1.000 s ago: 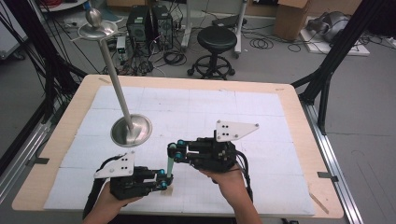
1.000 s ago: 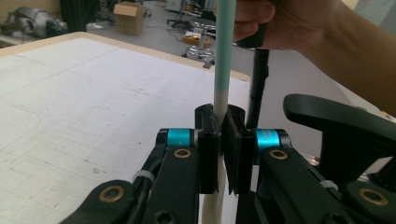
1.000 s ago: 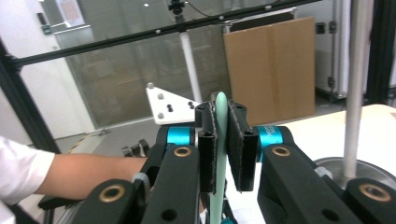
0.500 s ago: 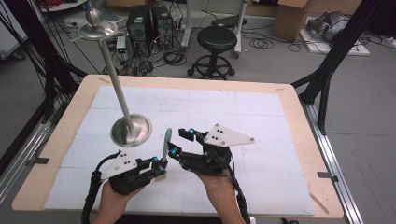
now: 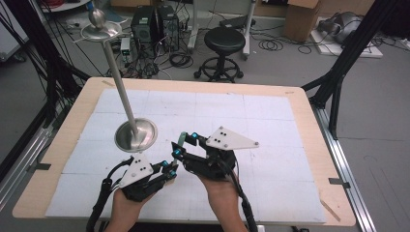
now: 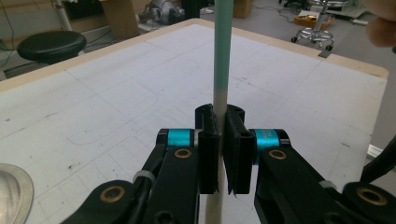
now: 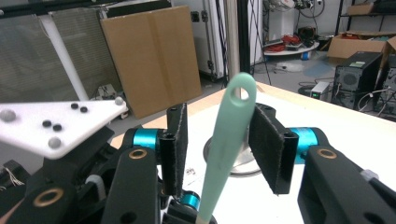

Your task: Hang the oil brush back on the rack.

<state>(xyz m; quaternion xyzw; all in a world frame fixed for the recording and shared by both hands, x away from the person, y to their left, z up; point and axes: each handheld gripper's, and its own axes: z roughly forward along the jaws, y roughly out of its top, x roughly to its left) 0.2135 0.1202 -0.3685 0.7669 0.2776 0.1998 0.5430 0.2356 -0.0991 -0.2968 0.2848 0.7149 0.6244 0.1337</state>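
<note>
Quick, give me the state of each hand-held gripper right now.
Left hand-held gripper: closed on the white end of the green-and-white handle.
Right hand-held gripper: open, jaws on either side of the handle's green end, not gripping.

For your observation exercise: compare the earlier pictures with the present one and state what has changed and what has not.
The left gripper stays shut on the green stick, which has tilted from lying near level to pointing up and away. The right gripper has swung left, and its open jaws now flank the stick's holed end without closing on it. The metal stand and the table are unchanged.
</note>
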